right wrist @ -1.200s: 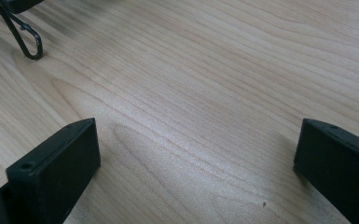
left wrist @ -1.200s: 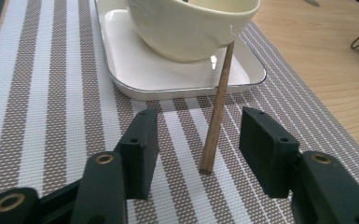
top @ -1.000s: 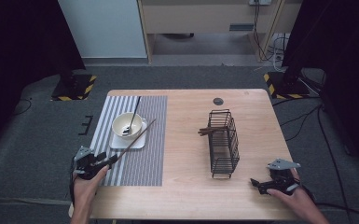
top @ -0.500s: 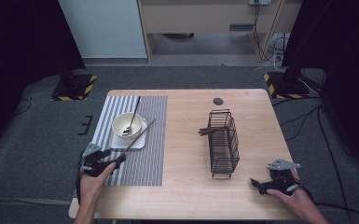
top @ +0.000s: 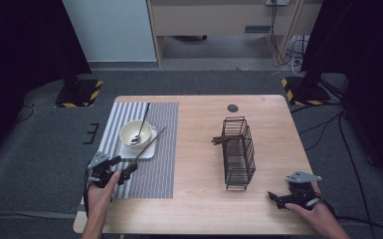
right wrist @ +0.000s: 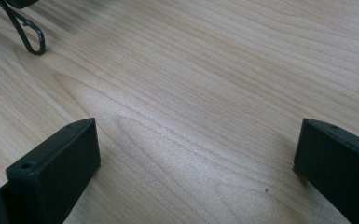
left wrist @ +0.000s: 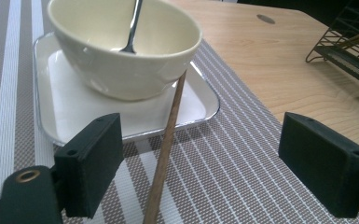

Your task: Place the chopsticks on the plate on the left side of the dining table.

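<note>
- Chopstick (left wrist: pixel 167 140) is seen lying between the spread jaws of the left gripper (top: pixel 124 172), near the left edge of the desk (top: pixel 199 199); its far end is propped against the white bowl (top: pixel 136 134) and the rim of the square tray (left wrist: pixel 200 109), its near end low over the striped mat (top: pixel 154 169).
- In the left gripper view, neither pad (left wrist: pixel 91 168) is pressed on the chopstick; the jaws have just been opening, and the stick is left loose between them.
- A spoon (left wrist: pixel 133 28) is stood in the bowl, and the bowl is set on the tray, on the mat's far half.
- The right gripper (top: pixel 278 198) is rested near the desk's front right corner, its jaws spread wide over bare wood with nothing between them.
- A black wire basket (top: pixel 239 152) is placed right of the desk's middle, with brown sticks (top: pixel 224 140) poking out of its left side.
</note>
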